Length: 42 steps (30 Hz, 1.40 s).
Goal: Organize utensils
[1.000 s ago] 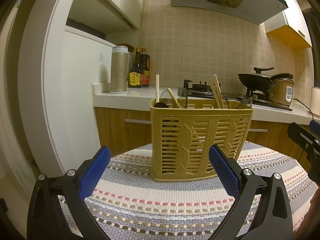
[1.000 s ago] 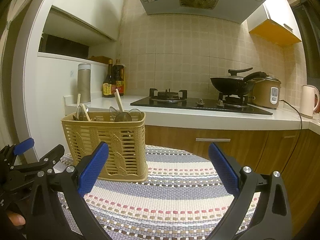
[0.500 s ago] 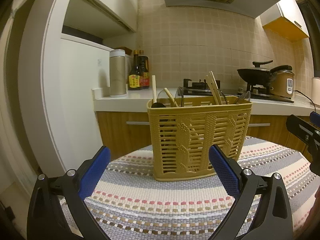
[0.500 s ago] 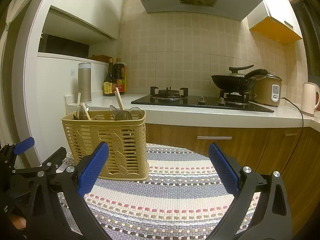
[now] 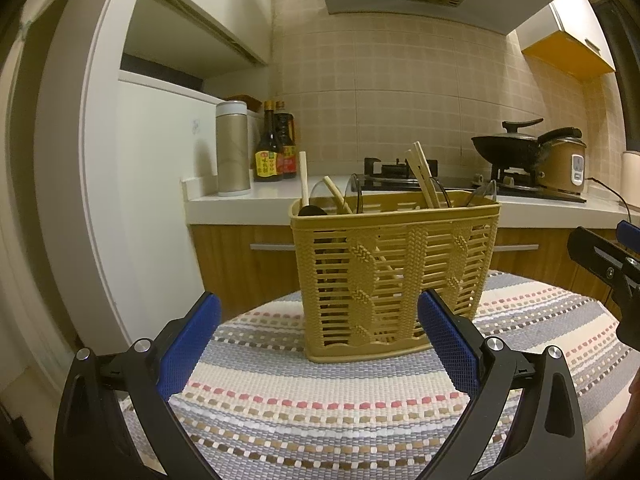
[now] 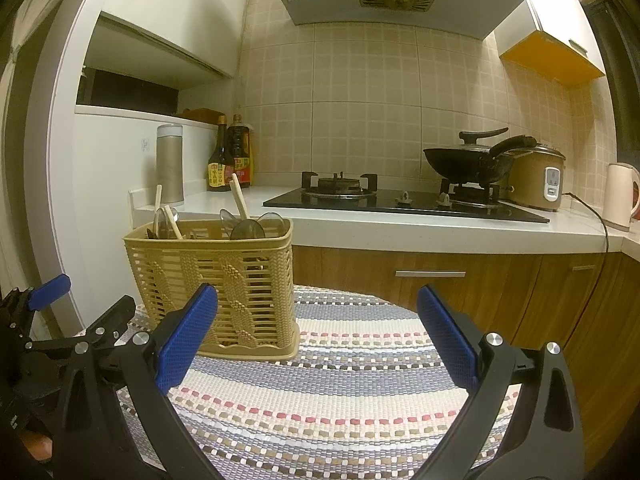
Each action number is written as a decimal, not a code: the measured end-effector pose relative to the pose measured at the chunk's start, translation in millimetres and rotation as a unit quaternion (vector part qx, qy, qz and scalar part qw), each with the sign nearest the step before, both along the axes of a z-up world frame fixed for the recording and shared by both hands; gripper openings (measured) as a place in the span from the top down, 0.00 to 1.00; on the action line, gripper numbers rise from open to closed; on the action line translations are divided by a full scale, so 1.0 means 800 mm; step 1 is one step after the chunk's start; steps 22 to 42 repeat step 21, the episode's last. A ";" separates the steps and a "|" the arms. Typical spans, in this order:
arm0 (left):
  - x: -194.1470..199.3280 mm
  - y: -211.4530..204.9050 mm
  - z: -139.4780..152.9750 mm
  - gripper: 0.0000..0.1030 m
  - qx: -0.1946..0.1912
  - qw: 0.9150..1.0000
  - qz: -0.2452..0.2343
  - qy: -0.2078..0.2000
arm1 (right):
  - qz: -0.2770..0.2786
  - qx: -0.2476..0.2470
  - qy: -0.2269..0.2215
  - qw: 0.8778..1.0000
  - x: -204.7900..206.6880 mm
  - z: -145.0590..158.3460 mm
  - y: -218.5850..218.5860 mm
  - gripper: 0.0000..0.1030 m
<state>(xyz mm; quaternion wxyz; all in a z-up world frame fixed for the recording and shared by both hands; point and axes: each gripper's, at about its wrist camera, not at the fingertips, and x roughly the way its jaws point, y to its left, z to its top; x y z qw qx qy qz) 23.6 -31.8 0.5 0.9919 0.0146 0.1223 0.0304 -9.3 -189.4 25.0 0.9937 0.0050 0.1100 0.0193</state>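
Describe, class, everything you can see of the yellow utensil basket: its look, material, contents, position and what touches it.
The utensil basket is a tan-yellow rectangular holder, apparently plastic moulded to imitate weave, with slatted openwork walls, braided vertical bands and a solid rim. It stands upright on the striped woven mat. Wooden chopsticks and spoon-like utensils poke above the rim, leaning at angles. Neither hand-held gripper touches it; the left hand-held gripper faces it with jaws open.
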 end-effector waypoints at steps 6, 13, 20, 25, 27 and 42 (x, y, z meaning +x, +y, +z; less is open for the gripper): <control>0.000 0.000 0.000 0.07 0.002 1.000 -0.006 0.003 | 0.001 0.002 0.004 1.000 0.002 -0.001 -0.001 0.08; 0.001 0.003 0.001 0.07 -0.006 1.000 -0.008 0.008 | 0.000 0.001 0.004 1.000 0.002 0.000 -0.001 0.08; 0.006 0.016 0.000 0.07 -0.036 0.999 -0.001 0.023 | 0.001 0.001 0.005 1.000 0.002 0.000 -0.001 0.08; 0.006 0.015 0.000 0.07 -0.036 0.999 -0.002 0.024 | 0.001 0.001 0.005 1.000 0.002 0.000 -0.001 0.08; 0.006 0.015 0.000 0.07 -0.036 0.999 -0.002 0.024 | 0.001 0.001 0.005 1.000 0.002 0.000 -0.001 0.08; 0.006 0.015 0.000 0.07 -0.036 0.999 -0.002 0.024 | 0.001 0.001 0.005 1.000 0.002 0.000 -0.001 0.08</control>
